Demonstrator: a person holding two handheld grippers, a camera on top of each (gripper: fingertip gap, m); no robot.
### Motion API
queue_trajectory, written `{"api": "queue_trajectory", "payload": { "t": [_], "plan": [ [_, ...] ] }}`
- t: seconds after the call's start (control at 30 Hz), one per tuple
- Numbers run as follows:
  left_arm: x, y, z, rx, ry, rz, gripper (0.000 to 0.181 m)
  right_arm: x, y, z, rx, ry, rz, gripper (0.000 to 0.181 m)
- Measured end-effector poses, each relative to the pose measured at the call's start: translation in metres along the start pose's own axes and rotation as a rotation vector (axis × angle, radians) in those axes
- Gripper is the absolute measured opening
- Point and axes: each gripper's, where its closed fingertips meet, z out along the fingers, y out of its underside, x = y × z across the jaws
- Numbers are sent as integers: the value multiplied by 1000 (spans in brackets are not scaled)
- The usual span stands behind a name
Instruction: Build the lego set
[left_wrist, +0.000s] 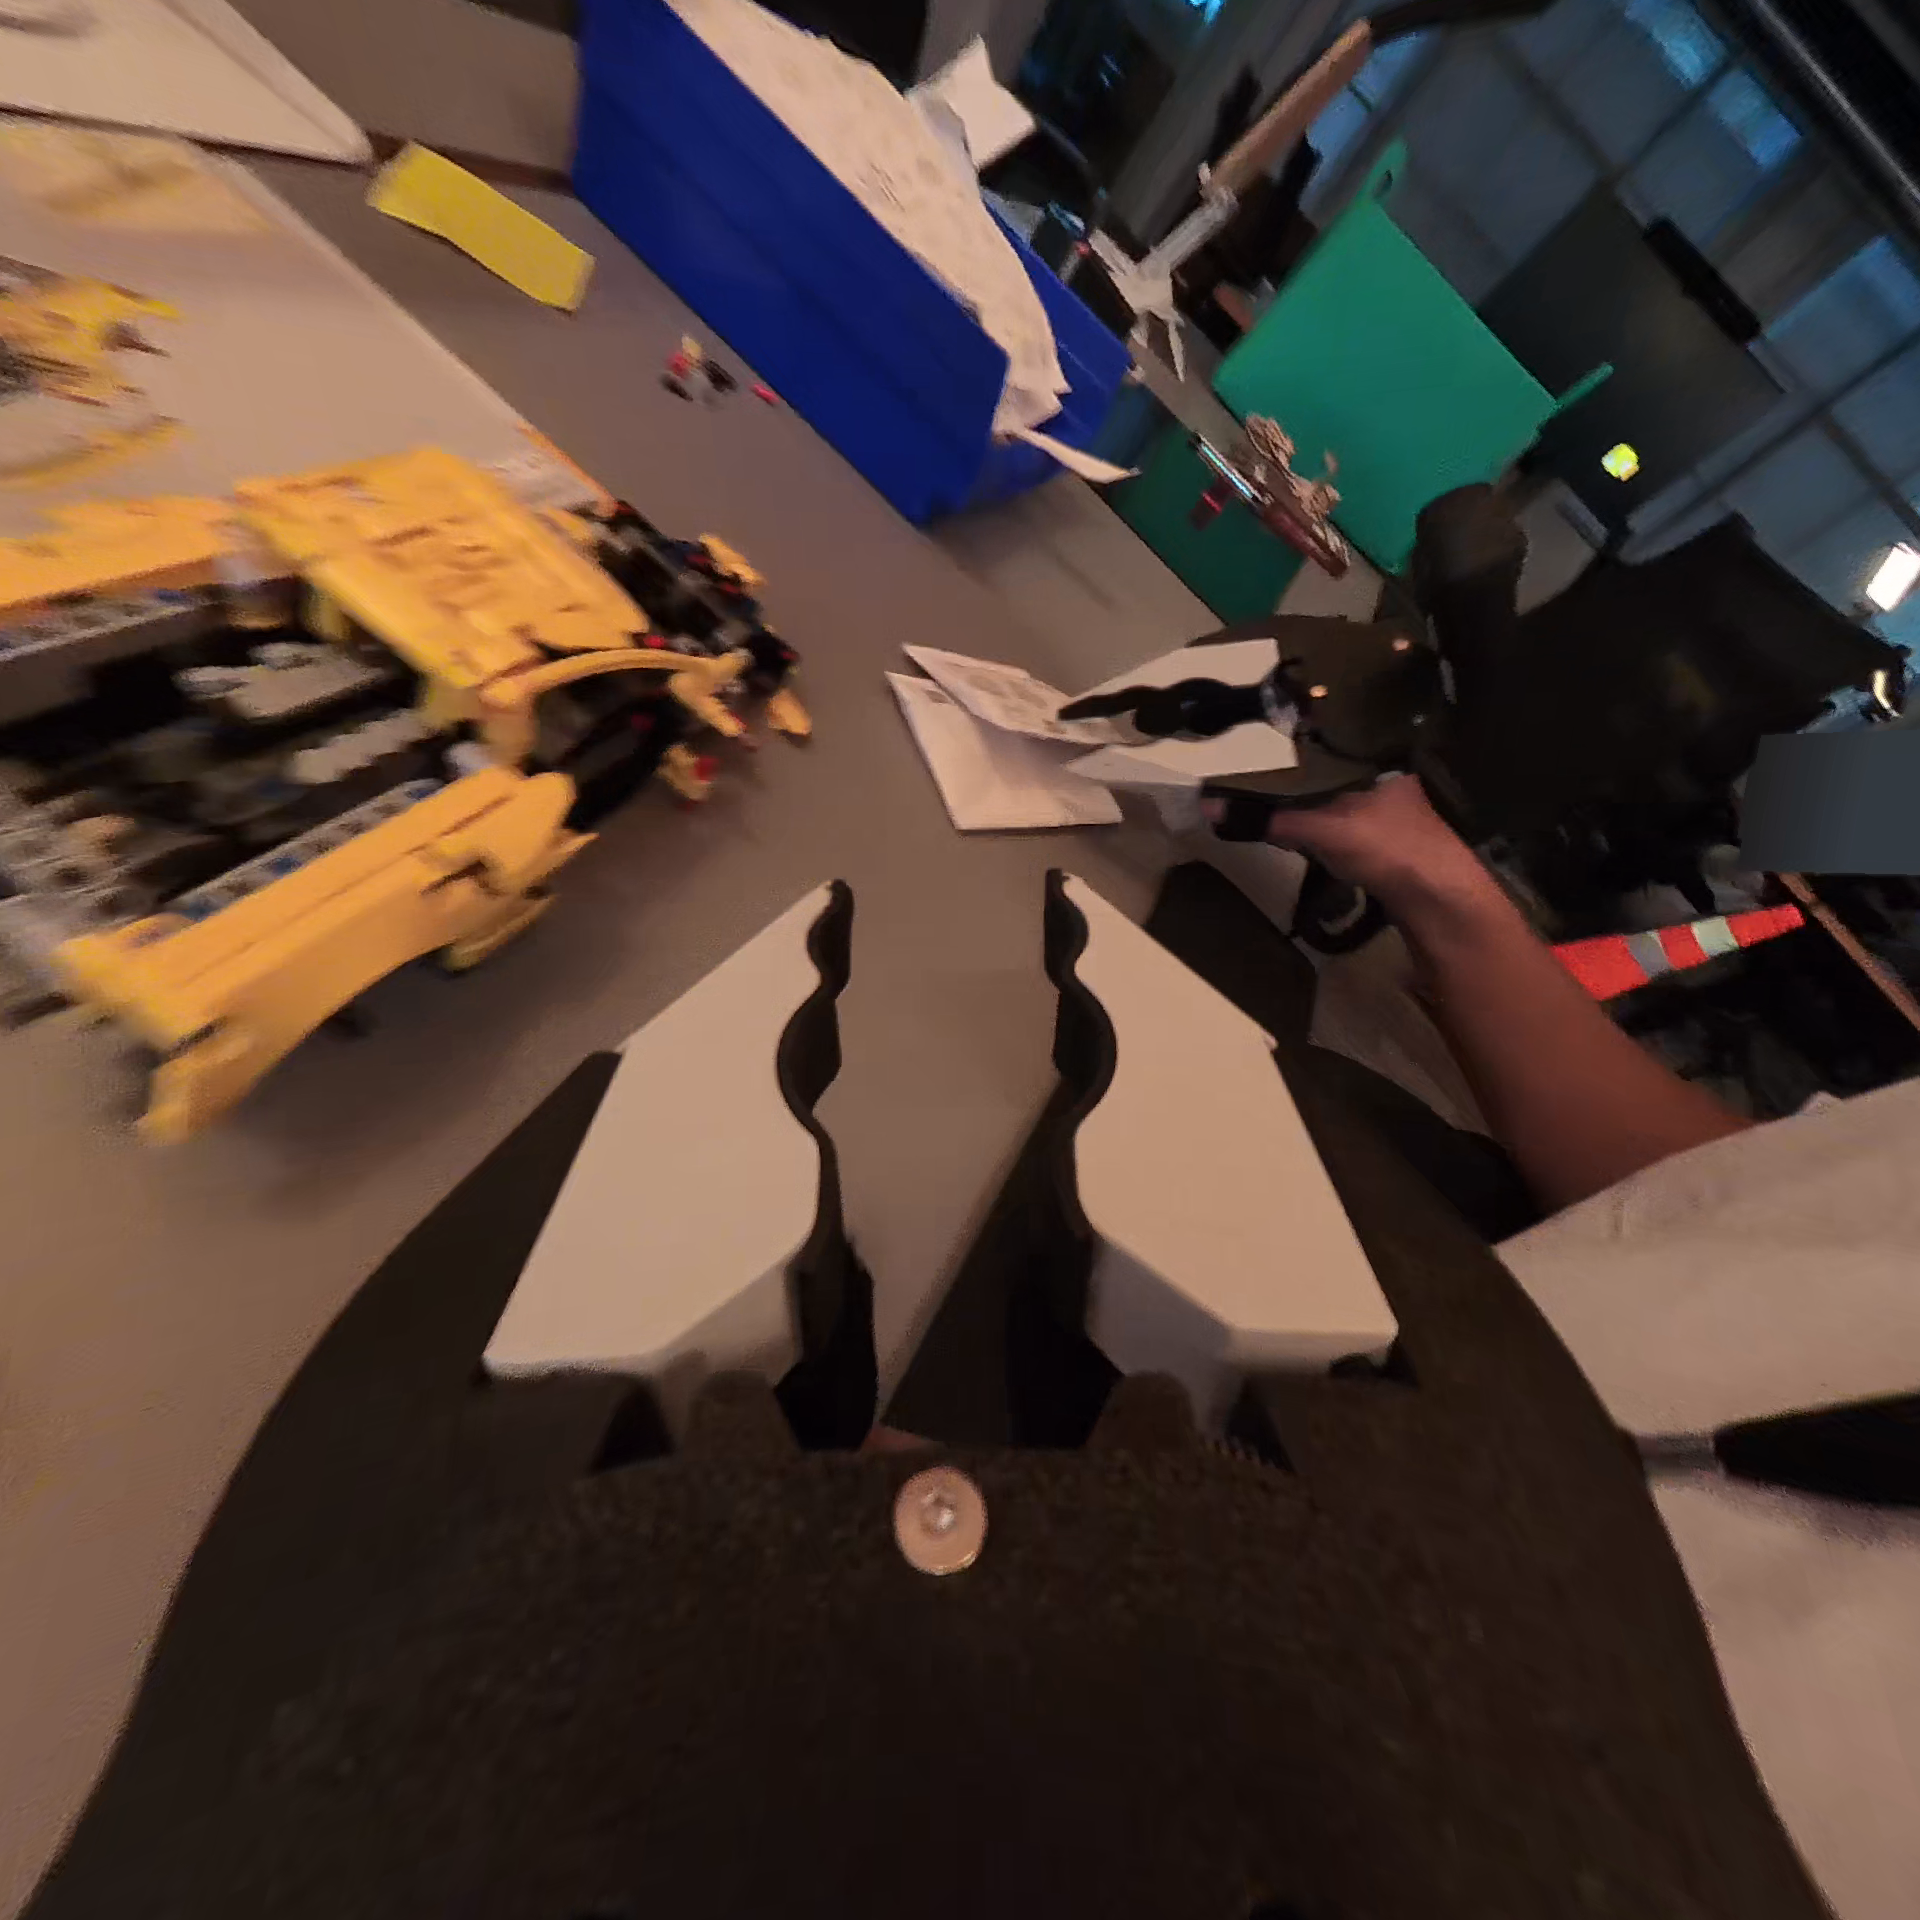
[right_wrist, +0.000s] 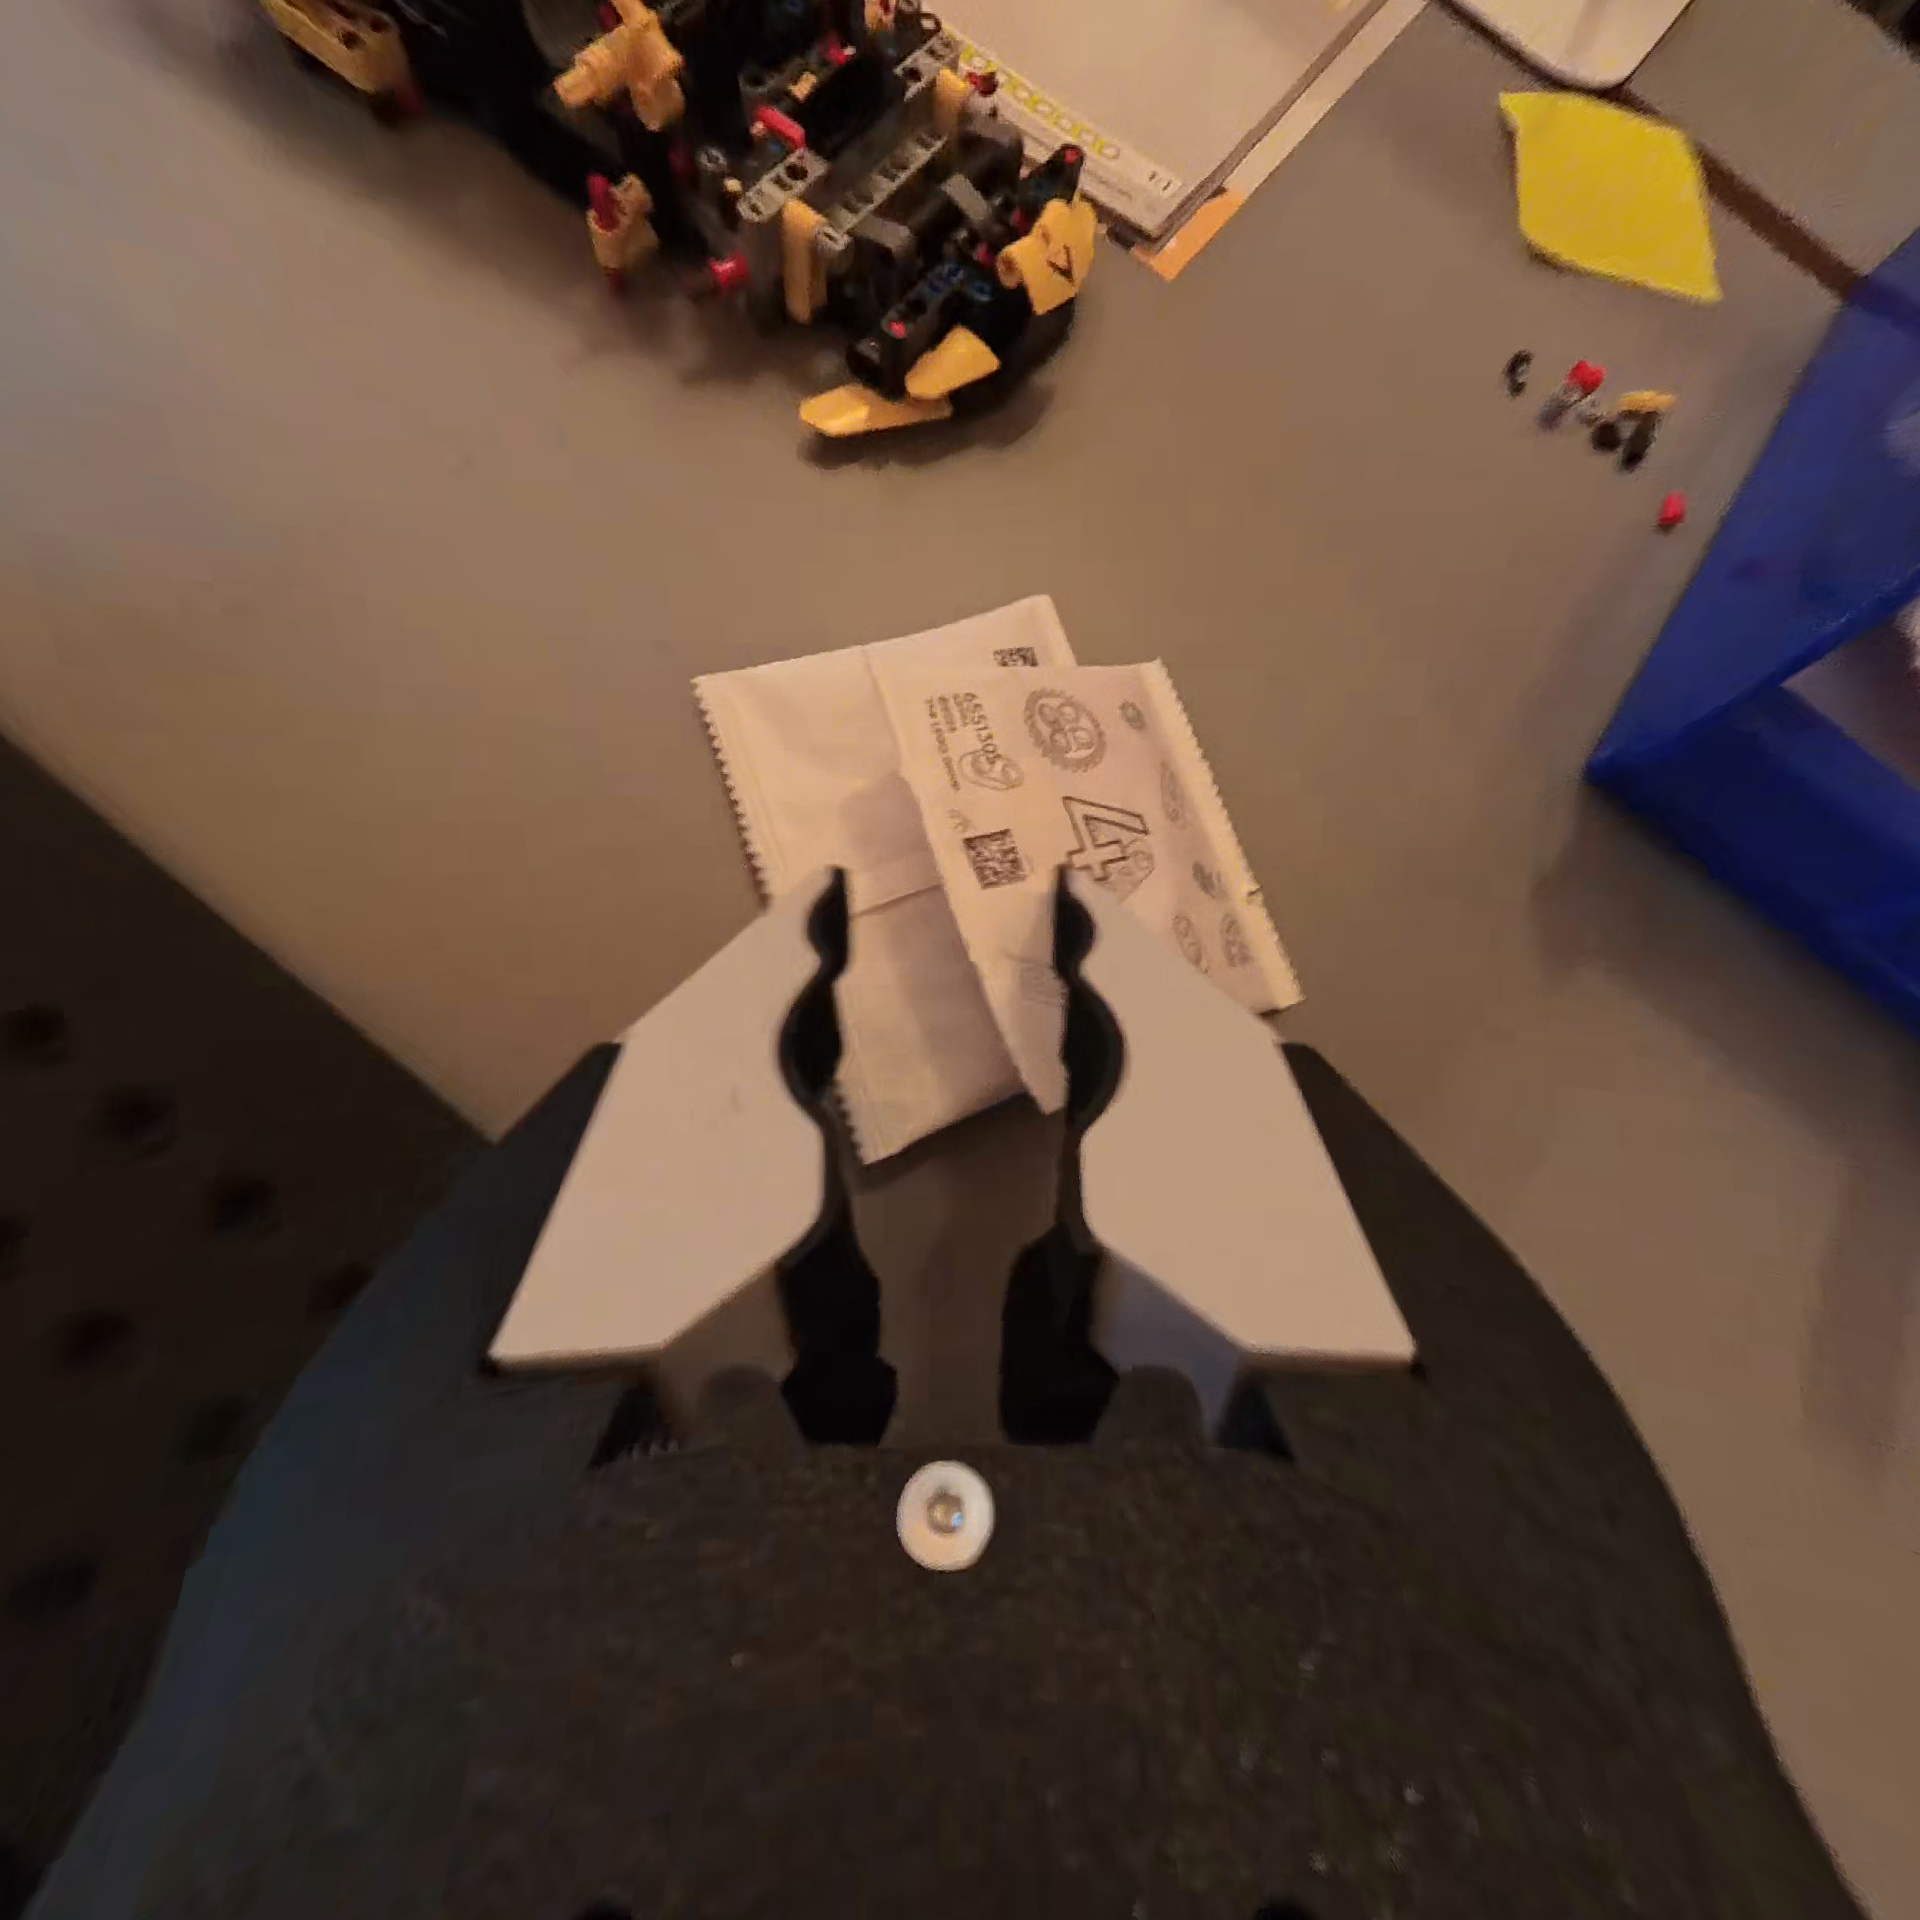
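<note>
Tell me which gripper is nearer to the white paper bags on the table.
Right. The right gripper hangs open directly over the white paper bags, fingertips at their near edge. The left gripper is open over bare table, well short of the bags.

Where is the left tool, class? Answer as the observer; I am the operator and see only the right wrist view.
Observer: The left tool is open and empty, with only the grey table showing between its fingers.
Operator: How does the model look behind its front end?
Observer: Broad yellow panels cover the lego model, though it is blurred.
Operator: What fills the blue bin?
Observer: The blue bin holds crumpled white paper.
</note>
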Motion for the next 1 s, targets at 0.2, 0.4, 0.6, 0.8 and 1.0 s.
{"api": "queue_trajectory", "payload": {
  "t": [0.2,0.4,0.6,0.8,1.0],
  "plan": [
    [38,2,80,-125,91,-62,37,10,-6,-3,-54,241,-395,0],
    [45,-4,134,-172,287,-329,55,-33,-59,-40,160,378,-709,0],
    [44,-6,152,-166,450,-616,58,-77,-92,-67,364,431,-882,0],
    [45,-4,155,-197,496,-622,13,-92,-91,-60,447,372,-958,0],
    [36,-2,146,-214,437,-600,28,-85,-96,-63,472,450,-989,0]
  ]
}}
